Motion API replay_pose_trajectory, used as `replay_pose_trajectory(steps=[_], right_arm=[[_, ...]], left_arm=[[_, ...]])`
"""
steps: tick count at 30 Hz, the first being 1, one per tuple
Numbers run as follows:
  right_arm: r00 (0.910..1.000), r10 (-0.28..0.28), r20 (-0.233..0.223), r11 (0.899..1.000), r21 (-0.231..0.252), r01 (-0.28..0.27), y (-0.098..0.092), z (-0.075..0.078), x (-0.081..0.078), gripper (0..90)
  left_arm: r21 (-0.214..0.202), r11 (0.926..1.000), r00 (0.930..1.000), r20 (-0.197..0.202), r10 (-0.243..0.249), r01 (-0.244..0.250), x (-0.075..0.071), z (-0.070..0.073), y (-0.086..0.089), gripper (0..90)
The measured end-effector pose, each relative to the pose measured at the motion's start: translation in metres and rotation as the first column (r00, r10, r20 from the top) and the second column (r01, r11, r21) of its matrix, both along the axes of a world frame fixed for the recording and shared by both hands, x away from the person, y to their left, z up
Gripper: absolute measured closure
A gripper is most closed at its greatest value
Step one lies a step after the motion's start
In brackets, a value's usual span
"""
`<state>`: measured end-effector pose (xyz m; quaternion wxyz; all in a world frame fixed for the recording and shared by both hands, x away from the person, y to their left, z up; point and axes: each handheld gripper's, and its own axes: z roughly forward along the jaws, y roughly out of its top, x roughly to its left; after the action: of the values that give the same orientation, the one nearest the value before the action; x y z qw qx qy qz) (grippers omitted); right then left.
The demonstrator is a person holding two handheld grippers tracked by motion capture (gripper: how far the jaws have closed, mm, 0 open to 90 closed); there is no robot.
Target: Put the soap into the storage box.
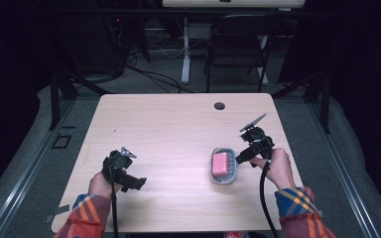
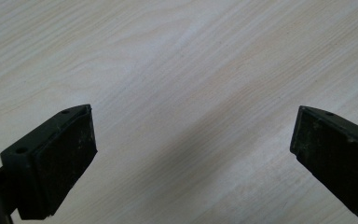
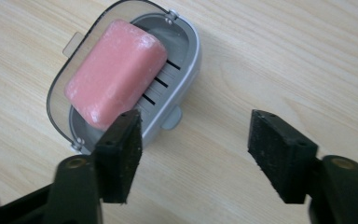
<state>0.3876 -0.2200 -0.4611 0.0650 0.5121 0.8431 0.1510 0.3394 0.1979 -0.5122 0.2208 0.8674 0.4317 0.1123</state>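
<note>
- Pink soap bar (image 3: 114, 74) lies in the grey soap dish (image 3: 186, 70) near the desk (image 1: 178, 124) right edge (placement appears done).
- Right gripper (image 3: 193, 154) released, empty, beside dish.
- Left gripper (image 2: 193, 154) spread, empty; withdrawal remains.

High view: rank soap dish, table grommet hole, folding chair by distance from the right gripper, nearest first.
From the right gripper:
1. Soap dish, just left of its jaws, holding the pink soap.
2. Grommet hole, near the table's far edge.
3. Folding chair, beyond the table.
</note>
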Motion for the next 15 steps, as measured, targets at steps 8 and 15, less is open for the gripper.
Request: replay_pose_trajectory(steps=[8,15], right_arm=[[0.9980,0.030,0.056,1.000,-0.002,-0.030,-0.017,0.004,-0.016,14.0],[0.9931,0.041,0.110,0.999,0.001,-0.042,-0.030,0.003,-0.035,6.7]], left_arm=[[0.002,1.0000,1.0000,-0.001,-0.001,0.001,0.000,0.000,0.000,0.1],[0.001,1.0000,1.0000,-0.001,-0.001,0.001,0.000,0.000,0.000,0.1]])
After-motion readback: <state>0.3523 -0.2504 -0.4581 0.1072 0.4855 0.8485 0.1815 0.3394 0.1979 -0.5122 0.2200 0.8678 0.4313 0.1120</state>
